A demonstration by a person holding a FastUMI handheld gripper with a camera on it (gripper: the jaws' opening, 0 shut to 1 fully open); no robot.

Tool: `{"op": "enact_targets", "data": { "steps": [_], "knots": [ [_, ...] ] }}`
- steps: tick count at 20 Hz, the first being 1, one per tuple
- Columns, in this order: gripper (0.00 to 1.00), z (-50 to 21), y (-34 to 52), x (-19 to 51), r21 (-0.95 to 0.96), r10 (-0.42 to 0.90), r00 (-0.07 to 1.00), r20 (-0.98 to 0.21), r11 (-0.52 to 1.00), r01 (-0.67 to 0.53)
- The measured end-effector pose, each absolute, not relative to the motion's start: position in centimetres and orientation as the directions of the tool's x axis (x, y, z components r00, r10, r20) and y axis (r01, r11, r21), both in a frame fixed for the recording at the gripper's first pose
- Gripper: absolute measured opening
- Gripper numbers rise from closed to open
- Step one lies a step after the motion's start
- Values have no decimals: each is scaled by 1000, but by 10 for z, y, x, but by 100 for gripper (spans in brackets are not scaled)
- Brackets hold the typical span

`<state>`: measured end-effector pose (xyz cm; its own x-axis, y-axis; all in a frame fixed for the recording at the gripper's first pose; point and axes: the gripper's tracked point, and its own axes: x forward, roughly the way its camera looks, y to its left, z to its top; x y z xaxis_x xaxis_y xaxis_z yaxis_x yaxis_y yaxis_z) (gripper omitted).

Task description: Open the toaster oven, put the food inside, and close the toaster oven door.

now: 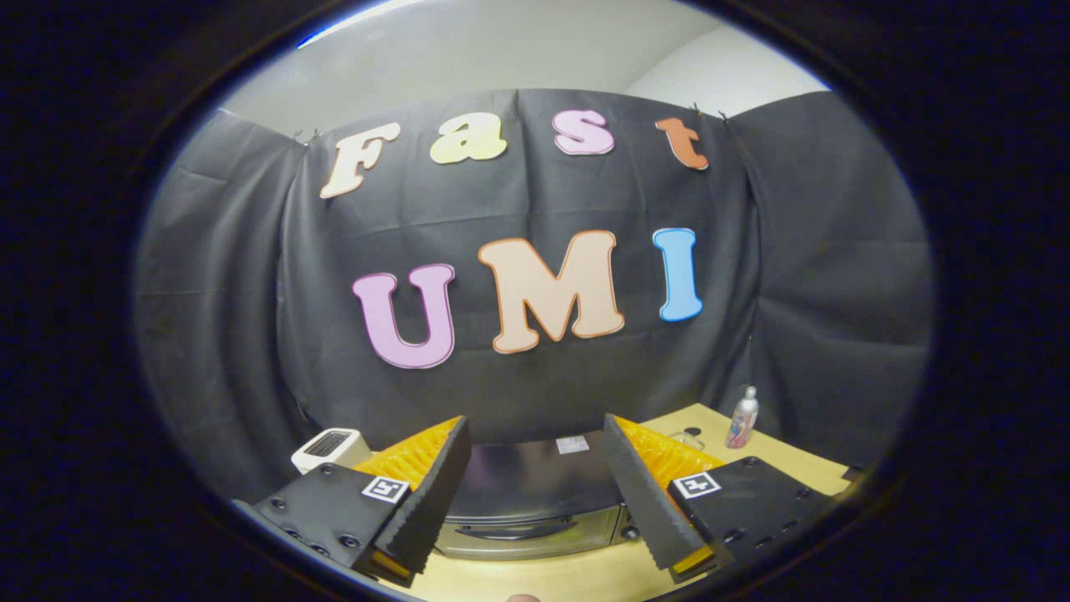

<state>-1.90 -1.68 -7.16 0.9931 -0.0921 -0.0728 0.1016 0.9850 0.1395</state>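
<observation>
The toaster oven [535,493] sits on the yellow wooden table [777,456], seen from above and in front, framed between my two fingers. Its dark top faces up and its silver door with a curved handle [512,530] stands closed. My gripper [535,502] is open, fingers spread wide, holding nothing, raised above the table and short of the oven. No food is in sight.
A small white appliance with a vented top [328,448] stands left of the oven. A slim bottle [742,418] and a small clear glass item [689,436] stand at the back right of the table. Black cloth walls close off the back.
</observation>
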Motion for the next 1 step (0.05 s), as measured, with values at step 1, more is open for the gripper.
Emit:
{"op": "enact_targets", "data": {
  "steps": [1],
  "knots": [
    [98,-63,-14,-19,141,-87,994,-59,986,95]
  ]
}}
